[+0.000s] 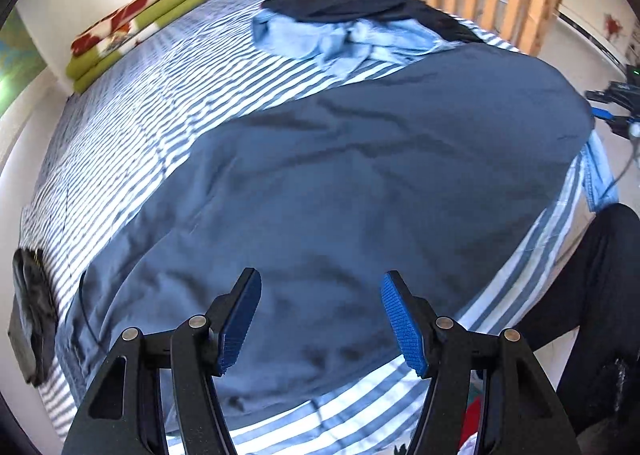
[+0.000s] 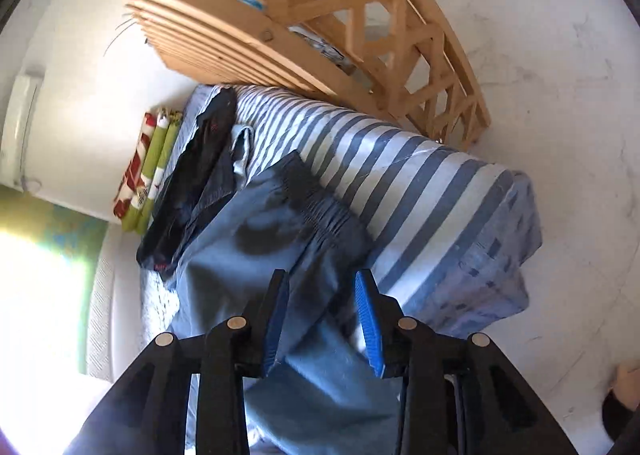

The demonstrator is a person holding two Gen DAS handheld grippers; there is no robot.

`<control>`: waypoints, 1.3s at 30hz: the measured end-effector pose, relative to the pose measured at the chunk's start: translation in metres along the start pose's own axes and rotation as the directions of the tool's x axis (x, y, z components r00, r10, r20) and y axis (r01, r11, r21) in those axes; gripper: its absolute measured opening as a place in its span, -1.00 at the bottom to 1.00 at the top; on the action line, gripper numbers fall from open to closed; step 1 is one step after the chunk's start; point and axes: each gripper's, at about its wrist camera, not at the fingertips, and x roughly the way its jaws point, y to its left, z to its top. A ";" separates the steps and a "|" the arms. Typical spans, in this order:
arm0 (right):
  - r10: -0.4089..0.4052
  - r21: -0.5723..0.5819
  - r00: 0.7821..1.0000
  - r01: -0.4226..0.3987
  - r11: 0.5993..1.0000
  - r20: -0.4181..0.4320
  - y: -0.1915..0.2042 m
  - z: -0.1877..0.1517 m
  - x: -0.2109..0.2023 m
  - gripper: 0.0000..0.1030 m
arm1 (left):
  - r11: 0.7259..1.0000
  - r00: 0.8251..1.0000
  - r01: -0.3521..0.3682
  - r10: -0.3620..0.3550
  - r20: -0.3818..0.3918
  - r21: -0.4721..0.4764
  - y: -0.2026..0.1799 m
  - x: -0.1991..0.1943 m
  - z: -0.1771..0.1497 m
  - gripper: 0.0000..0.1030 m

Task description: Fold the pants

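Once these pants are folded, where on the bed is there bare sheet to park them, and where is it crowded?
Free: the striped sheet between the spread grey-blue pants and the folded red-and-green blanket. A narrower striped strip runs beside the waistband toward the wooden slatted frame. Crowded: the far end, where light blue clothes and a dark garment are heaped.

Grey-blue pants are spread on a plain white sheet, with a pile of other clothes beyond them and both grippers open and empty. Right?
Not quite. The sheet is blue-and-white striped, not plain white, as the left wrist view shows. The rest holds: pants spread out, clothes pile beyond, left gripper and right gripper open and empty.
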 end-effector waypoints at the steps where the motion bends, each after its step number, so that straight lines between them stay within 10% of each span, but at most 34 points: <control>1: -0.003 -0.002 1.000 0.003 1.000 -0.014 0.002 0.001 0.006 -0.39 | 1.000 1.000 0.000 0.000 0.003 0.007 -0.004 -0.001 0.003 0.29; 12: 0.106 0.095 0.994 -0.105 0.990 -0.007 -0.002 -0.004 0.032 -0.18 | 0.999 1.000 0.011 -0.010 -0.016 0.033 -0.025 0.002 0.011 0.29; 18: 0.158 0.177 0.985 -0.167 0.970 0.063 -0.009 -0.008 0.025 -0.74 | 0.998 1.000 0.021 -0.021 -0.004 0.054 -0.030 -0.002 0.010 0.29; 30: 0.069 -0.231 0.974 -0.018 0.973 0.214 0.133 -0.019 -0.031 -0.82 | 0.999 0.999 0.007 -0.005 0.045 -0.045 0.012 -0.017 -0.002 0.29; 39: 0.152 -0.549 0.980 -0.056 0.834 0.131 0.287 -0.097 -0.008 -0.83 | 0.949 0.993 -0.022 0.058 0.105 -0.315 0.123 -0.046 -0.052 0.29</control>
